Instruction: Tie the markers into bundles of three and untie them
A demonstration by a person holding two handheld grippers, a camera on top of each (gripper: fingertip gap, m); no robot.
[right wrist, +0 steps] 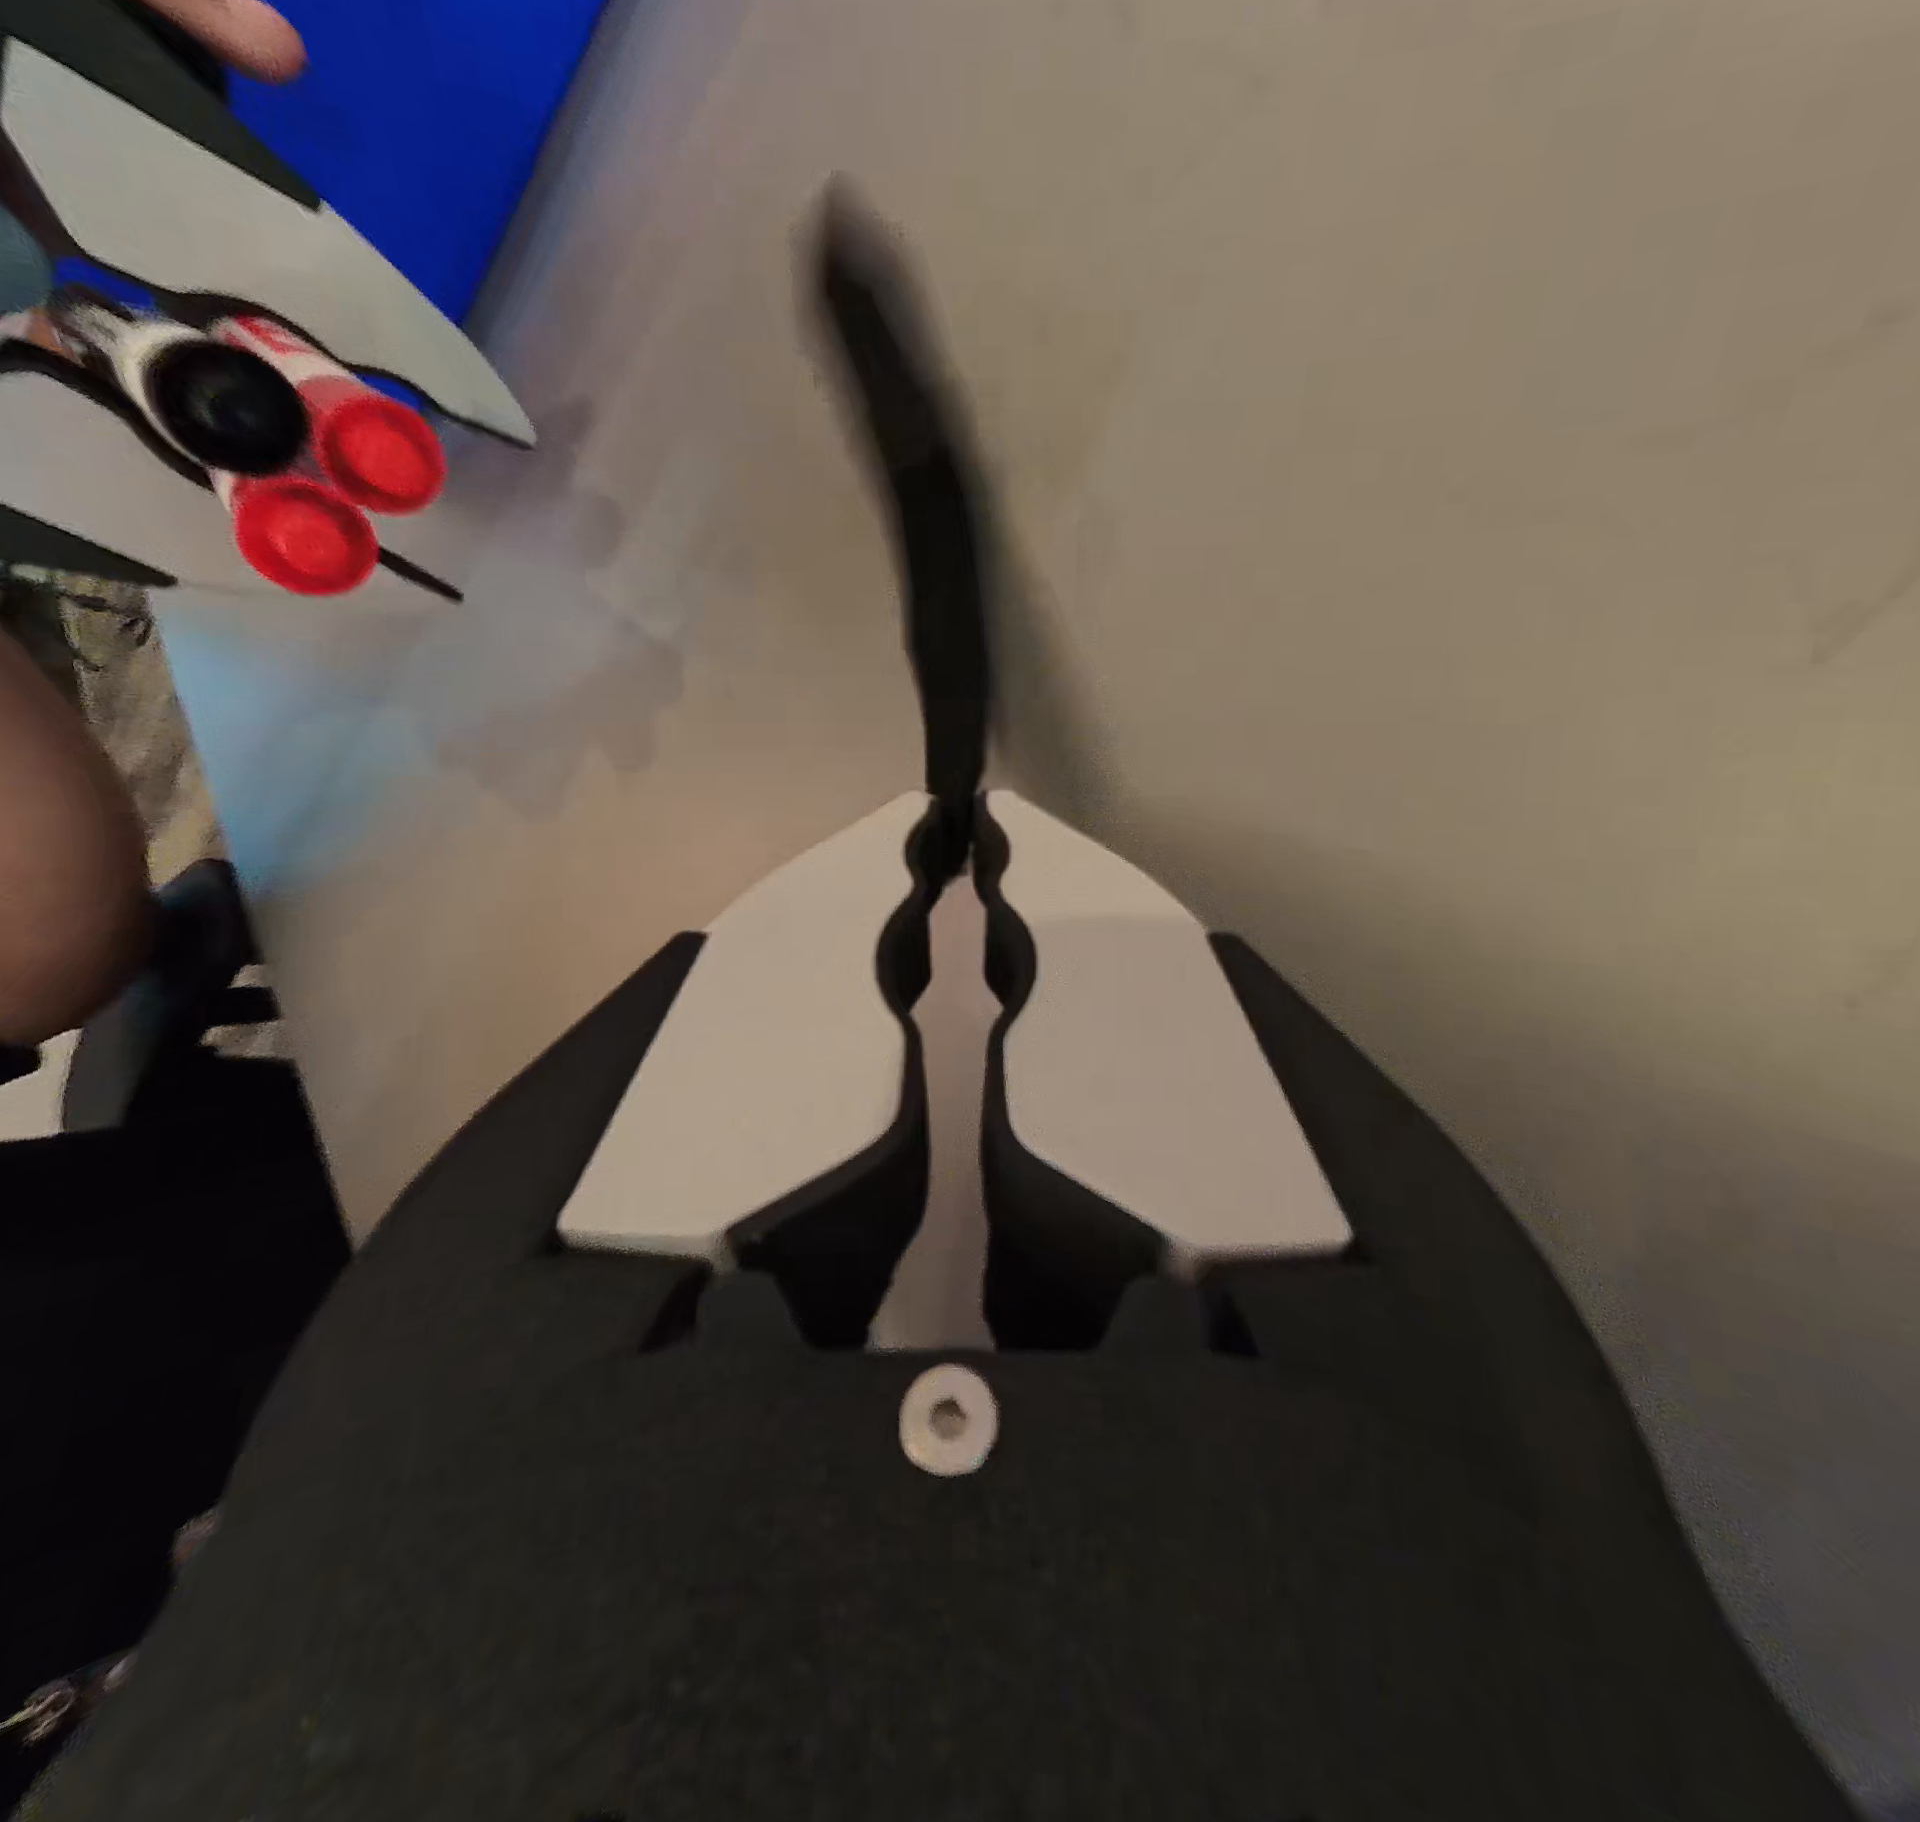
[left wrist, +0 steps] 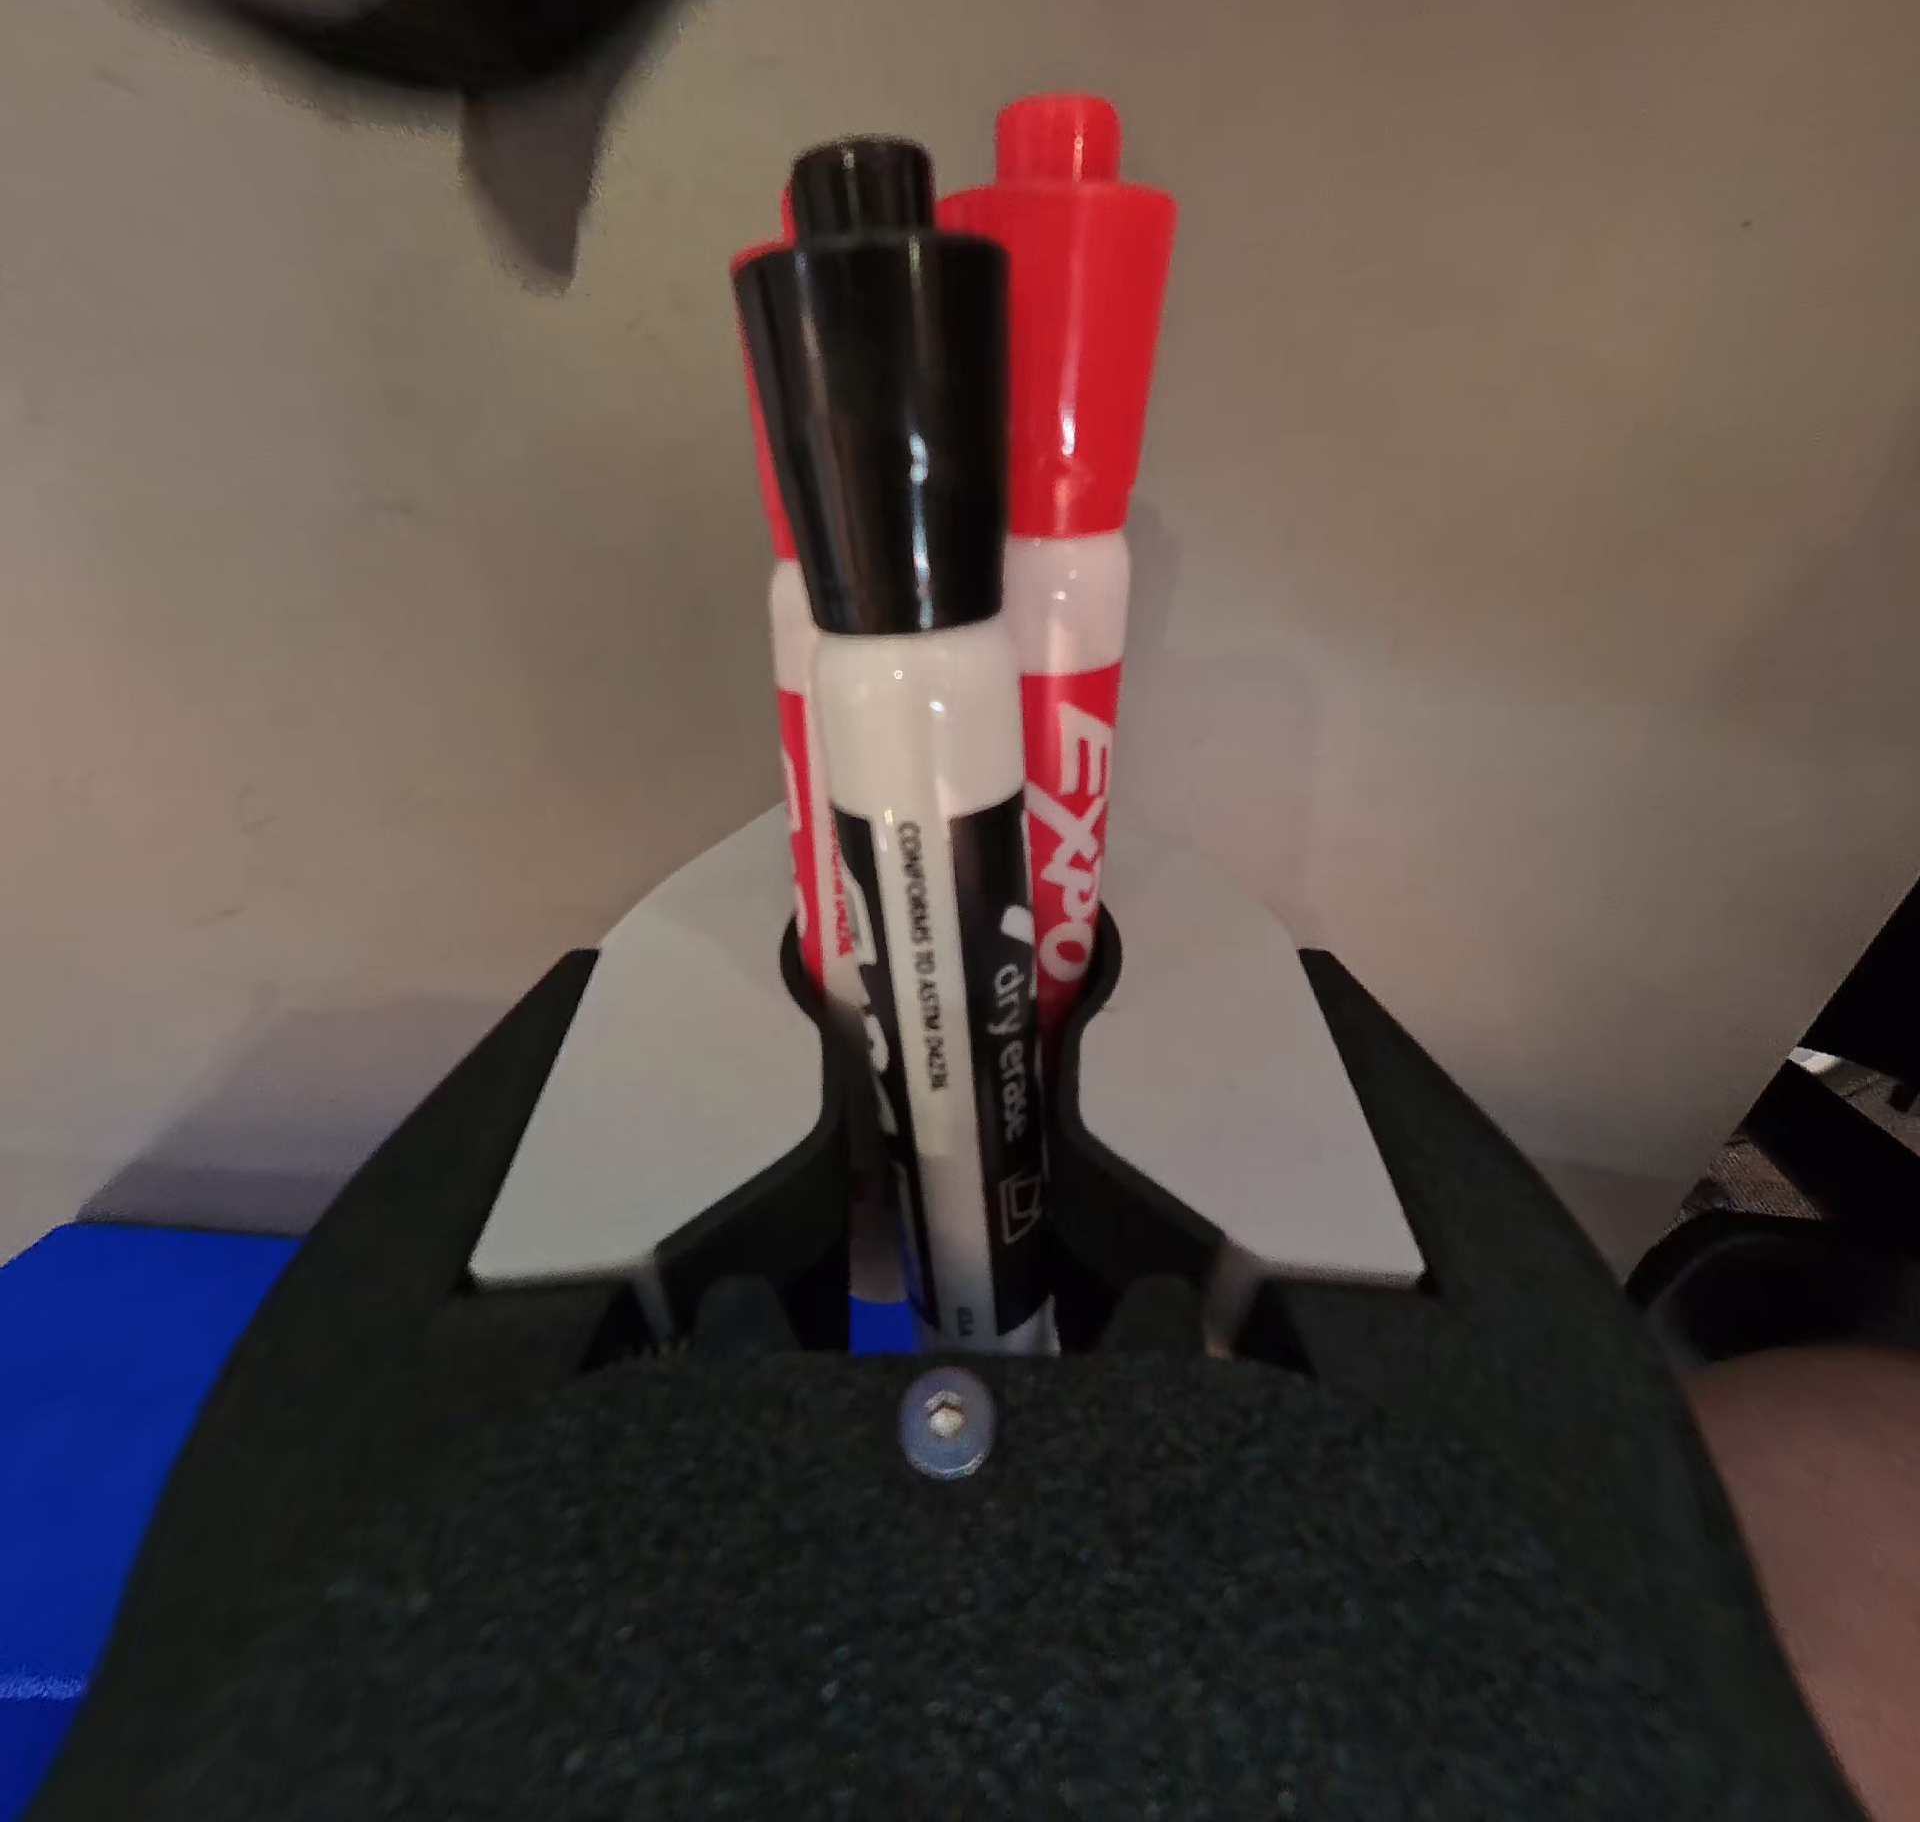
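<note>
Left wrist view: left gripper (left wrist: 951, 951) clamped around three markers, caps pointing away over the pale tabletop (left wrist: 312, 629). Black-capped marker (left wrist: 894, 546) in front, red-capped marker (left wrist: 1070, 484) beside it on the right, second red marker (left wrist: 774, 671) mostly hidden behind on the left. Blurred black strap (left wrist: 436, 27) overhead, top left.

Right wrist view: right gripper (right wrist: 954, 816) pinched tight on one end of the black strap (right wrist: 925, 515), rest of it sticking out past the tips, motion-blurred. Far left, three marker caps end-on, one black (right wrist: 223, 406), two red (right wrist: 384, 453), squeezed in the left gripper (right wrist: 312, 442). Blue sheet (right wrist: 457, 58) behind.
</note>
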